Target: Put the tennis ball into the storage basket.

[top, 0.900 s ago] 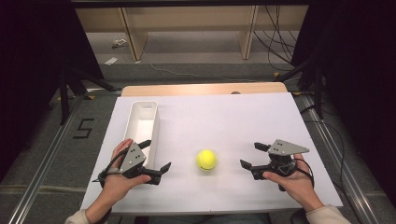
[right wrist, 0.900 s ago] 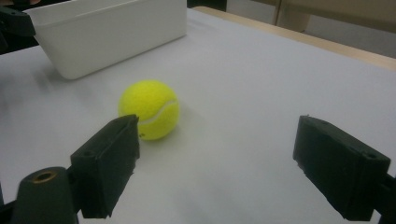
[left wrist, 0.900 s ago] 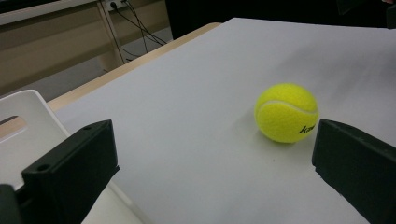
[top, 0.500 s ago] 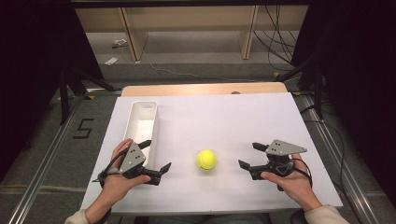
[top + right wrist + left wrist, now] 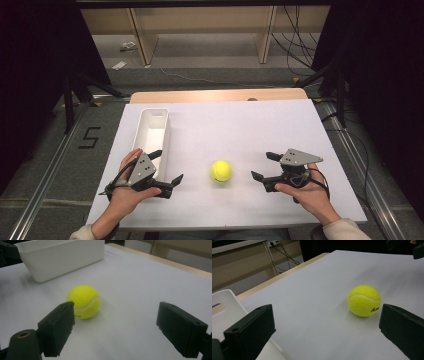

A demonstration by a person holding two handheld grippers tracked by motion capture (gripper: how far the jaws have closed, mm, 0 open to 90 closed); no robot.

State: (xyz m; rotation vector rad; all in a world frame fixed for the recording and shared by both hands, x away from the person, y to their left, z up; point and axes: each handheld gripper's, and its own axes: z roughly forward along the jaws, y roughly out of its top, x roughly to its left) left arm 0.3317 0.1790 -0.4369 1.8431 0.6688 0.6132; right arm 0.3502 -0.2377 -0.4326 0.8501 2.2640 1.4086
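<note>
Tennis ball (image 5: 220,171) btwn hand-held grippers, white bin (image 5: 152,134) long axis front-back

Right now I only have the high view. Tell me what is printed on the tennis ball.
Observer: The left gripper view shows dark lettering low on the tennis ball, too cut off to read.
Operator: Give me the white bin's end wall.
Observer: In that view the white bin has a slot handle cut into its rim.
Operator: Report the right gripper's aim.
Observer: The right gripper stands open, the ball off-centre, just beyond one jaw.
</note>
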